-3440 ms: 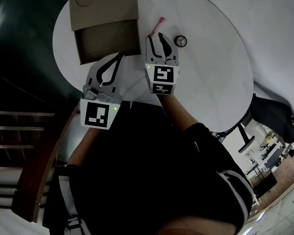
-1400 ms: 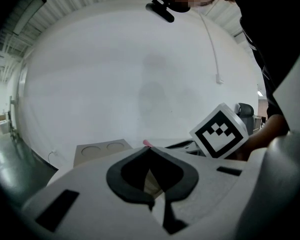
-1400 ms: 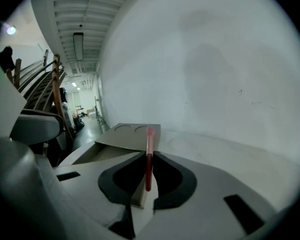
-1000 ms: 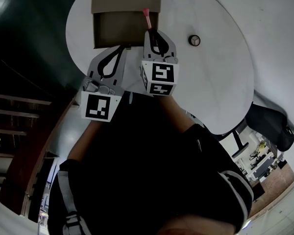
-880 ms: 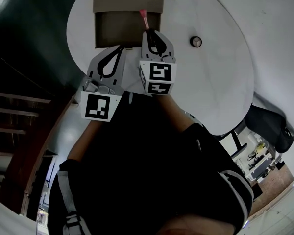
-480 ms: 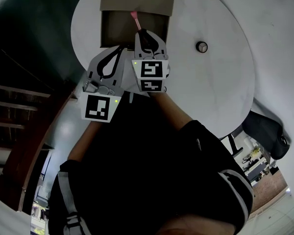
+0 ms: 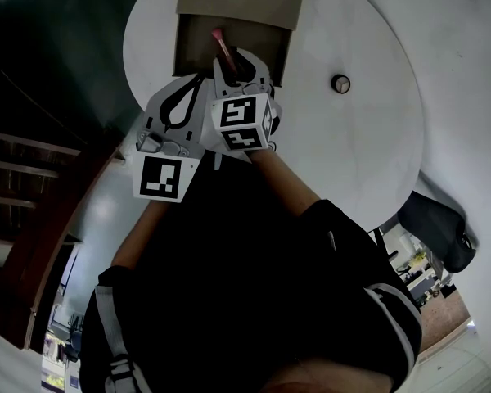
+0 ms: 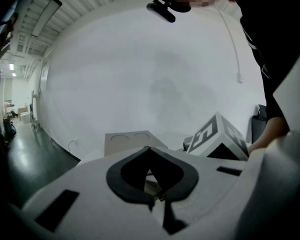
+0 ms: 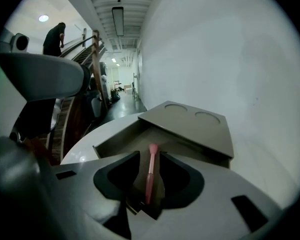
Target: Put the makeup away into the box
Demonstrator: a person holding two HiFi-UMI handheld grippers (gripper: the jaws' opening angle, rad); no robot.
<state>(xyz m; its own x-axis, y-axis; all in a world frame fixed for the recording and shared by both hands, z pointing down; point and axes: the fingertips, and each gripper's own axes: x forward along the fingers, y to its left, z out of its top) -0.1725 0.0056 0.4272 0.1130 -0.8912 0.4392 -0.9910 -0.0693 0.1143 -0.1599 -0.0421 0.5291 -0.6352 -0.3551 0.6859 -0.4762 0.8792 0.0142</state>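
Note:
A brown cardboard box (image 7: 188, 51) sits open at the far side of the round white table (image 7: 352, 154); in the right gripper view the box (image 9: 190, 124) lies just ahead. My right gripper (image 7: 233, 56) hangs over its open compartment. A pink makeup brush (image 7: 220, 42) stands between the jaws, which are opening; in the right gripper view the brush (image 9: 150, 171) shows gaps on both sides. My left gripper (image 7: 198, 81) is shut and empty at the box's near edge, left of the right one. From the left gripper (image 8: 149, 149) view, the box (image 8: 127, 140) is ahead.
A small round dark-rimmed makeup pot (image 7: 340, 83) lies on the table to the right of the box. The right gripper's marker cube (image 8: 217, 136) fills the right of the left gripper view. Beyond the table's left edge are a dark floor and a stair rail (image 9: 92, 69).
My right gripper has carried the pink brush left, from the box's right edge to over the open compartment, and rolled. Its jaws have spread apart. The left gripper has hardly shifted.

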